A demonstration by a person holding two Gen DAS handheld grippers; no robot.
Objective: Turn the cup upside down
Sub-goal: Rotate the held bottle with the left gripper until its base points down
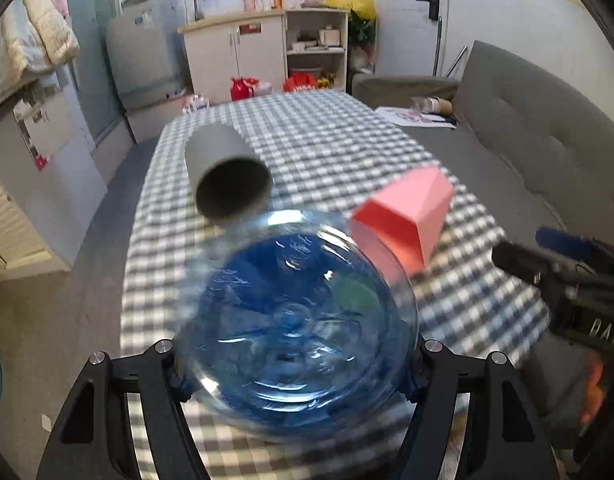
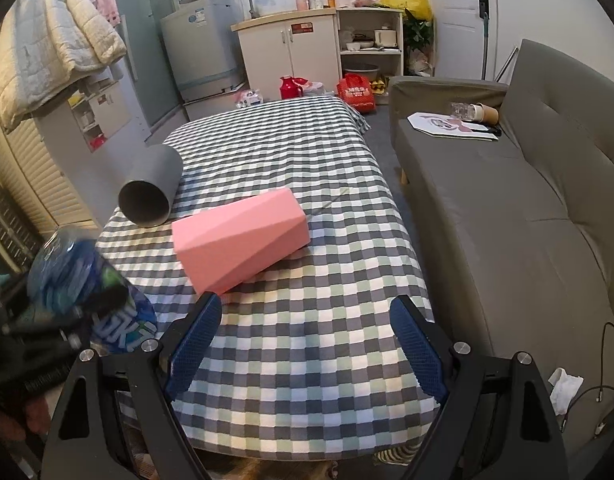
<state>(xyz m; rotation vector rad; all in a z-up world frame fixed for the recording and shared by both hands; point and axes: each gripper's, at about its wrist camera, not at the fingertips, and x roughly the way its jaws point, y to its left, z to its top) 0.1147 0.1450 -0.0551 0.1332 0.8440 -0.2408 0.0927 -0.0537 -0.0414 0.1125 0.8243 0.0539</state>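
Note:
My left gripper (image 1: 295, 354) is shut on a clear blue plastic cup (image 1: 295, 328), held above the checked table with its bottom toward the camera. The same cup (image 2: 83, 292) shows blurred at the left of the right wrist view, tilted, in the left gripper. My right gripper (image 2: 305, 344) is open and empty over the near part of the table; it shows in the left wrist view at the right edge (image 1: 563, 264). A grey cup (image 2: 151, 188) lies on its side at the table's left edge, mouth toward me. It also shows in the left wrist view (image 1: 227, 176).
A pink faceted box (image 2: 243, 240) lies on its side mid-table, also in the left wrist view (image 1: 403, 216). The checked tablecloth (image 2: 307, 160) covers the table. A grey sofa (image 2: 527, 200) runs along the right. Cabinets and a washing machine stand at the back.

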